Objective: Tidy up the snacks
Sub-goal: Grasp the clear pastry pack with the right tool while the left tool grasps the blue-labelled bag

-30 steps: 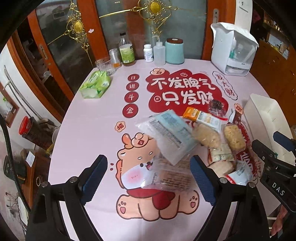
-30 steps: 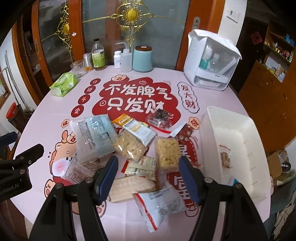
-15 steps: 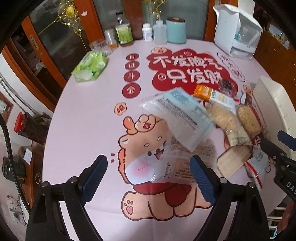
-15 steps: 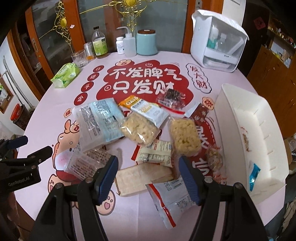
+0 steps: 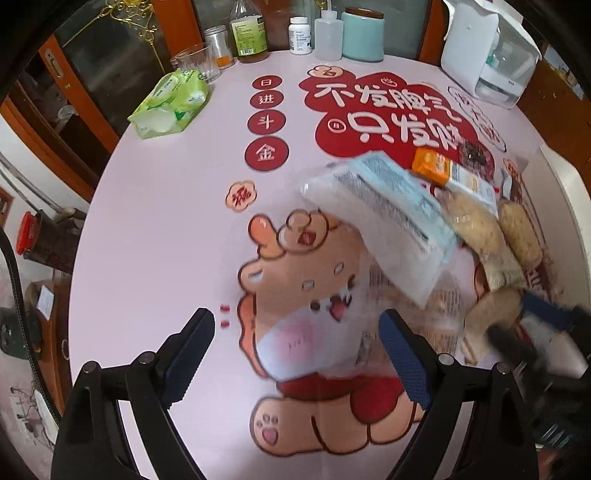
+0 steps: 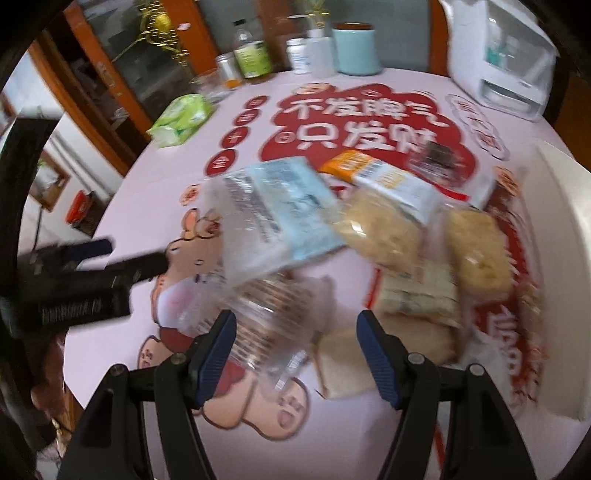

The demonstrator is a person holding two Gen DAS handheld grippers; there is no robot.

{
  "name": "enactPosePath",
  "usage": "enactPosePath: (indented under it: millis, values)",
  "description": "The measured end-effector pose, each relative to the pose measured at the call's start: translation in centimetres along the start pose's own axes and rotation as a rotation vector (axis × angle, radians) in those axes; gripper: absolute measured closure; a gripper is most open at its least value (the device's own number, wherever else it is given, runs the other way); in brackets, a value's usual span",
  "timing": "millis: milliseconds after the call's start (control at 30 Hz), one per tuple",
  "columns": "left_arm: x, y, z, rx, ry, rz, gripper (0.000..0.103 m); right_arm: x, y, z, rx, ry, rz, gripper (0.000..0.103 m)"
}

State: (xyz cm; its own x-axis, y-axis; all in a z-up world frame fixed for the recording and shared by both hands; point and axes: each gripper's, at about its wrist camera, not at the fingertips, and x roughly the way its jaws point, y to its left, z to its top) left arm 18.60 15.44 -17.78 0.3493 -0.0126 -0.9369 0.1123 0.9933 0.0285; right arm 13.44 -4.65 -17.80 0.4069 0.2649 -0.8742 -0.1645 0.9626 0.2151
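Note:
A heap of snack packets lies on the pink tablecloth (image 5: 166,229). A big pale blue bag (image 5: 388,218) (image 6: 280,210) lies on top of a clear cracker packet (image 6: 266,325) (image 5: 402,321). An orange and white packet (image 6: 384,177), two yellow crispy bars (image 6: 476,251) and a beige packet (image 6: 351,358) lie to the right. My left gripper (image 5: 295,354) is open and empty, low over the cloth by the clear packet. My right gripper (image 6: 297,350) is open, its fingers on either side of the clear packet's near end. The white bin (image 6: 565,258) stands at the right.
A green tissue pack (image 5: 170,103) lies far left. Bottles, a glass and a teal canister (image 5: 362,33) stand at the back edge. A white appliance (image 5: 487,51) stands back right. The table's left edge drops off to the floor.
Both grippers have dropped lower and closer to the snack heap. The right gripper has swung left, from above the beige packet to around the clear cracker packet. Both views are blurred by motion.

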Motion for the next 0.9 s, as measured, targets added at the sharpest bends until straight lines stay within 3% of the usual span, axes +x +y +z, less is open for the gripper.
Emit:
enactPosePath:
  millis: [200, 433, 567, 733, 900]
  values:
    - [1.6, 0.4, 4.4, -0.022, 0.02, -0.083, 0.013, 1.9, 3.0, 0.2, -0.237, -0.034, 0.023, 0.035]
    - [5.1, -1.4, 7.5, -0.023, 0.108, -0.167, 0.013, 3.5, 5.6, -0.8, -0.491, -0.024, 0.017, 0.028]
    - [7.5, -2.2, 8.0, -0.049, 0.171, -0.223, 0.013, 4.4, 6.2, -1.2, -0.573, -0.008, -0.007, 0.02]
    - [10.2, -2.5, 8.4, -0.118, 0.237, -0.298, 0.013, 5.1, 7.2, -1.7, -0.662, -0.007, -0.038, 0.019]
    - [11.6, -3.3, 9.1, -0.152, 0.251, -0.331, 0.013, 6.0, 8.0, -1.6, -0.704, 0.008, -0.043, 0.013]
